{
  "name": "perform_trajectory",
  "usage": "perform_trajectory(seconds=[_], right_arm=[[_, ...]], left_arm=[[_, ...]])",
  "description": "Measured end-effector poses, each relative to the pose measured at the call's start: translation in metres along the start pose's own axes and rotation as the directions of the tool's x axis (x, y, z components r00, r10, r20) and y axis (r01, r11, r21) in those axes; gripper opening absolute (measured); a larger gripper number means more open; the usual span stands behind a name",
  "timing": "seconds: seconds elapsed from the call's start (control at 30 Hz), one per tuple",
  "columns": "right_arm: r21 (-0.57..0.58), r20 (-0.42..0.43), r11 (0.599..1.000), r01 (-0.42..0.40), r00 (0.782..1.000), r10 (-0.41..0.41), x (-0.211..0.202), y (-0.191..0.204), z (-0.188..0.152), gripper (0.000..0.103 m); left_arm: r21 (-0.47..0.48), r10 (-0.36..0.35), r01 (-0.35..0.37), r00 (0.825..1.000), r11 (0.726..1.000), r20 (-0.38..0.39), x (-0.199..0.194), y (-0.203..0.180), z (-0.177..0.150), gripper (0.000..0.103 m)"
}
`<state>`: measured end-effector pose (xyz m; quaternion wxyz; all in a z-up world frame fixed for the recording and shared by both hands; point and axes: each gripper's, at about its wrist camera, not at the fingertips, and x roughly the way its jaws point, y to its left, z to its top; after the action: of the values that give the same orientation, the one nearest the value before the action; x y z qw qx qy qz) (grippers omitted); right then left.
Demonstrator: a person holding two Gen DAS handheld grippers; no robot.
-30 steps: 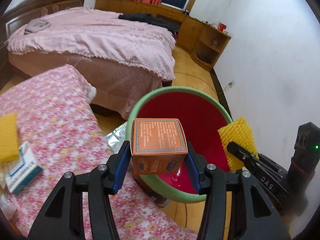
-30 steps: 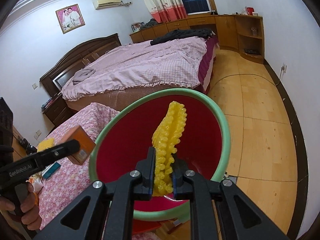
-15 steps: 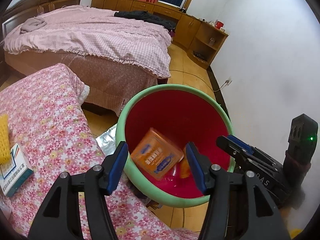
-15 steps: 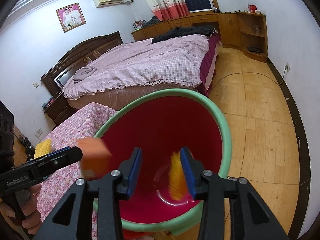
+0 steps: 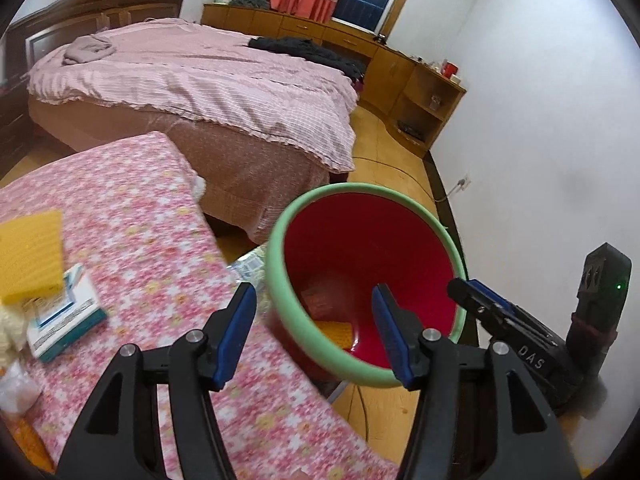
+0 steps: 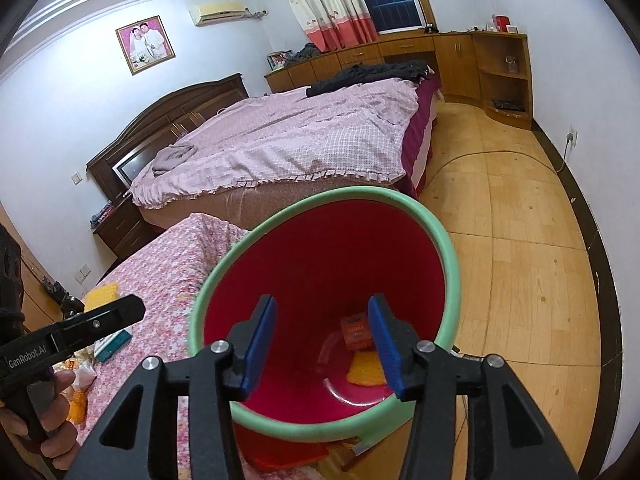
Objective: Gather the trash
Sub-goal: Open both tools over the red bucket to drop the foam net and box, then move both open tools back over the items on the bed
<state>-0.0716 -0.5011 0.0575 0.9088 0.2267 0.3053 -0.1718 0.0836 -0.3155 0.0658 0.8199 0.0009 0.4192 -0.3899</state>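
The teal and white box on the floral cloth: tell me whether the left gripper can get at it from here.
Probably yes. The left gripper is open and empty, and the teal and white box lies uncovered on the floral cloth just to its left; only the yellow sponge borders it.

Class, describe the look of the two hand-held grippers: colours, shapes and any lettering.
Each hand-held gripper, left and right, has black angular arms with silver bolts and flat blue pads. The left's body reads "GenRobot.AI"; the right's reads "DAS" and carries a green light.
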Motion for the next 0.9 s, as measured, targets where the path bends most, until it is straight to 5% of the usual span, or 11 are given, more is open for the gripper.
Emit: perform_trajectory(seconds=[0.5,0.9], right_arm=[[-0.025,-0.031,0.996,-0.082,0.996,0.081,-0.016,0.06,-0.023,0.061],[-0.083,-0.065,0.982,-0.167,0.985,0.162,-0.028,0.117,-0.041,0.064]], left_arm=[[-0.111,0.124,-0.115,0.99,0.987,0.075,-0.07,0.053,-0.024,0.06],[-0.207,0.27,-0.242,0.956,0.948,0.115,-0.125,0.101,-0.051,0.06]])
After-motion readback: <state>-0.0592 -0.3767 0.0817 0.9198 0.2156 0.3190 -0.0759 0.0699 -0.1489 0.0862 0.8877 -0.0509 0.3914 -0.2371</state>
